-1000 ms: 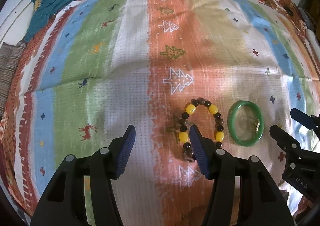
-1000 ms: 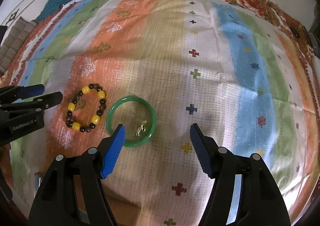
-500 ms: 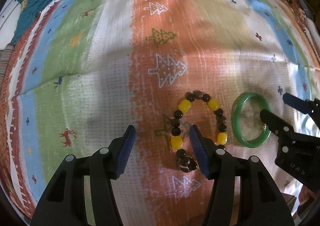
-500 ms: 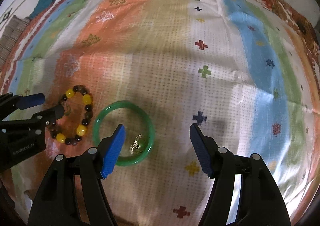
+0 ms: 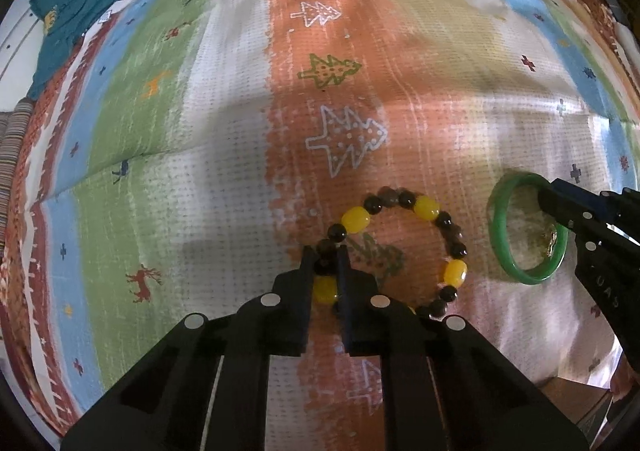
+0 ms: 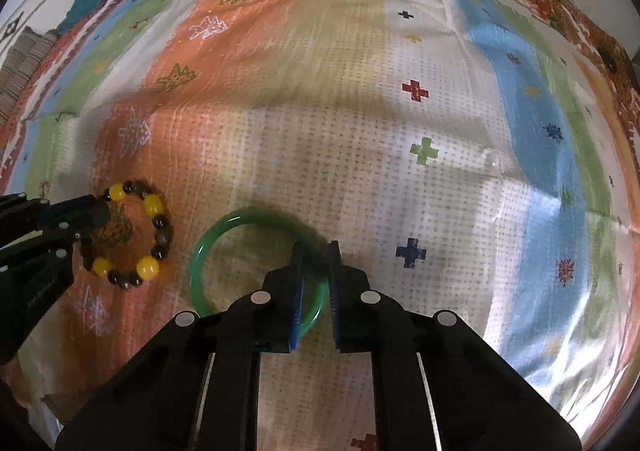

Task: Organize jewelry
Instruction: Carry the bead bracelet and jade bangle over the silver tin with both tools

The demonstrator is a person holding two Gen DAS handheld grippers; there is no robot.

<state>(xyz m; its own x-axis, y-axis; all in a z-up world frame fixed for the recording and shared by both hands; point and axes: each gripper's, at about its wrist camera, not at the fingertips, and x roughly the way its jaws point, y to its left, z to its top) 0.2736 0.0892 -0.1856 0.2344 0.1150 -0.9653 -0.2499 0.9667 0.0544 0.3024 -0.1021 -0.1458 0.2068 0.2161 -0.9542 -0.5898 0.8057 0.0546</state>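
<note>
Left wrist view: left gripper pointed steeply down, jaws clamped on the beaded bracelet, round yellow and dark beads, on the striped woven cloth. Right gripper gripped the smooth green bangle beside it. "UAS" lettering was readable.

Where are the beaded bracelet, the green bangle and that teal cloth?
beaded bracelet (image 5: 427,208), left wrist view, on a yellow bead at its far side.
green bangle (image 6: 208,247), right wrist view, on its left rim.
teal cloth (image 5: 80,11), left wrist view, on its middle.
</note>
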